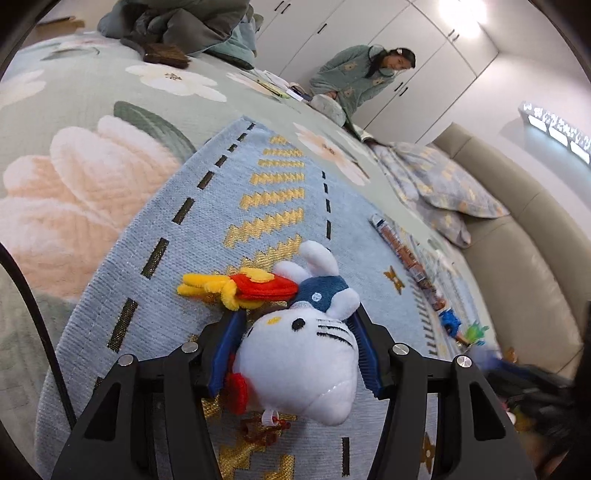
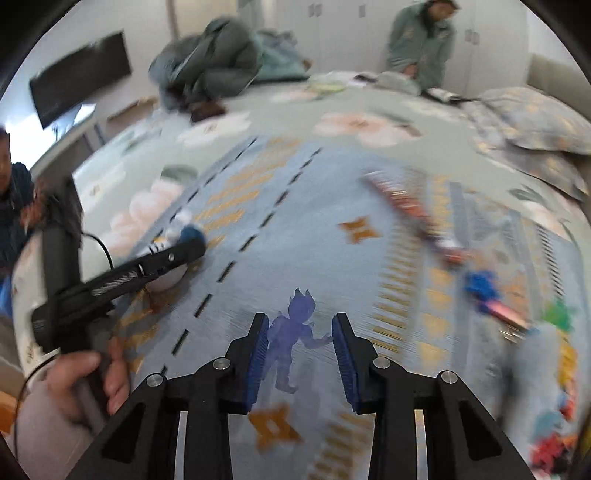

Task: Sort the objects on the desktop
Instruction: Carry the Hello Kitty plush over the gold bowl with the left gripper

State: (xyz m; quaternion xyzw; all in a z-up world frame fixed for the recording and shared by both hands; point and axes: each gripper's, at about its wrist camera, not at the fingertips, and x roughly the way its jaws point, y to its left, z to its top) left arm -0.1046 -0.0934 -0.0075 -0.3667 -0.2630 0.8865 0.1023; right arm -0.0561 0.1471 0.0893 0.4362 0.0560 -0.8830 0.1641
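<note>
My left gripper [image 1: 295,321] is shut on a white plush cat toy [image 1: 306,365] with a blue cap, red bow and yellow-red tail, held over the light-blue patterned mat [image 1: 207,236]. In the right wrist view the left gripper [image 2: 184,247] with the plush shows at the left. My right gripper [image 2: 300,325] is open, its blue pads on either side of a small purple figurine [image 2: 291,332] that lies on the mat [image 2: 332,258]. The pads do not touch it. The right wrist view is motion-blurred.
A row of snack packets and small toys [image 1: 410,258] lies along the mat's right edge, also in the right wrist view [image 2: 424,218]. Pillows [image 1: 439,184], piled bedding [image 1: 184,26] and a seated person [image 1: 365,74] are on the far side of the bed. A beige headboard [image 1: 524,258] is at the right.
</note>
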